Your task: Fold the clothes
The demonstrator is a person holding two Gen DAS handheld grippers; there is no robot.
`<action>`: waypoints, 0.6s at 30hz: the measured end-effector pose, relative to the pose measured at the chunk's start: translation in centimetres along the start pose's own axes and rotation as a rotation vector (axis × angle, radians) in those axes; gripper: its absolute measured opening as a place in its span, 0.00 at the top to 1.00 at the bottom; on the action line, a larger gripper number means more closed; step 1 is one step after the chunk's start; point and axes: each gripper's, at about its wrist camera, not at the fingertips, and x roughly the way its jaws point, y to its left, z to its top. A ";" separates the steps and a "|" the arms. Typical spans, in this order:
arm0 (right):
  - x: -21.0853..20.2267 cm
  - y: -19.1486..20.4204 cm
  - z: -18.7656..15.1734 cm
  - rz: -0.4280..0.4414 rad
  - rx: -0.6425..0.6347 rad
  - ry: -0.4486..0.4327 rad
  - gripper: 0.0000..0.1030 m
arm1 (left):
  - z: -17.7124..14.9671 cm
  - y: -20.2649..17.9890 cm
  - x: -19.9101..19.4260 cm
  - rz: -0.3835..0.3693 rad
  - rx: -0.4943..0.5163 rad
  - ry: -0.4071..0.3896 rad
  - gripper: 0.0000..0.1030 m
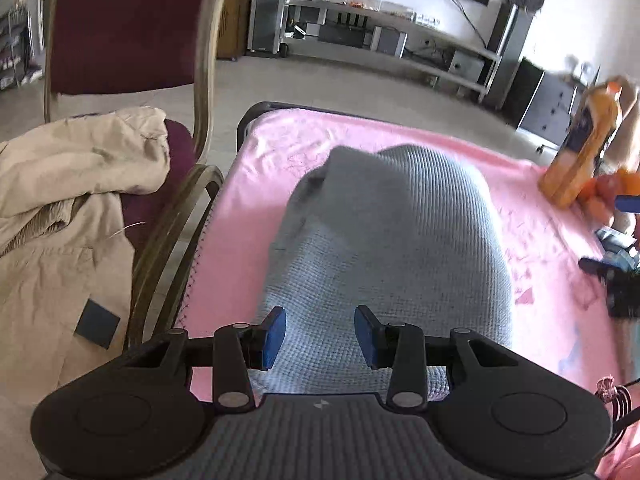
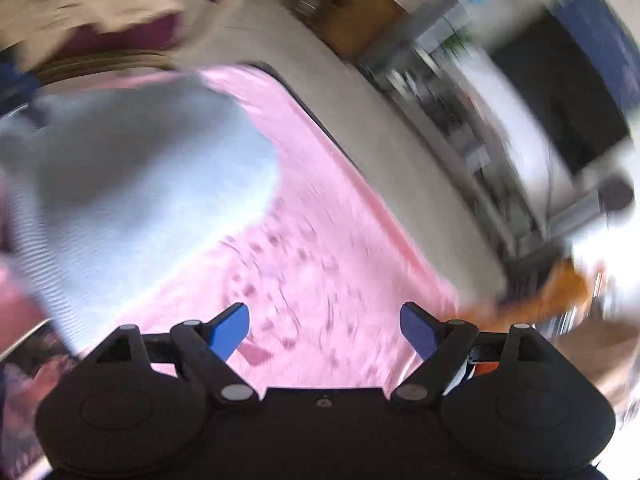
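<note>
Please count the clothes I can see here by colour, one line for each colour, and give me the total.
Grey-blue: 1, the waffle-knit garment lying on the pink cloth.
Beige: 1, the jacket lying over the chair.
Total: 2 clothes.

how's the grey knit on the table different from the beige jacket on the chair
The grey knit lies spread fairly flat on the pink cloth; the beige jacket is heaped and creased over the chair. The knit has a waffle texture; the jacket is smooth with a dark square patch. Both are clothes, and neither is in a claw.
</note>
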 end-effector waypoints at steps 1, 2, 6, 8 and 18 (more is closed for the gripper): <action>0.7 -0.9 -0.2 0.014 0.083 0.016 0.23 | 0.0 -0.2 0.2 0.007 0.001 -0.004 0.63; 1.5 -1.7 -0.4 0.028 0.165 0.032 0.27 | 0.1 -0.3 0.4 0.006 -0.005 -0.008 0.63; 2.9 -4.8 0.0 0.127 0.458 0.002 0.64 | 0.5 -0.6 1.2 -0.003 -0.036 -0.026 0.63; 3.4 -5.4 0.6 0.216 0.548 -0.014 0.73 | 0.7 -0.8 1.4 0.004 -0.044 -0.030 0.63; 6.7 -1.0 7.0 0.373 0.581 -0.049 0.85 | -0.2 -0.3 2.8 0.205 -0.061 0.057 0.63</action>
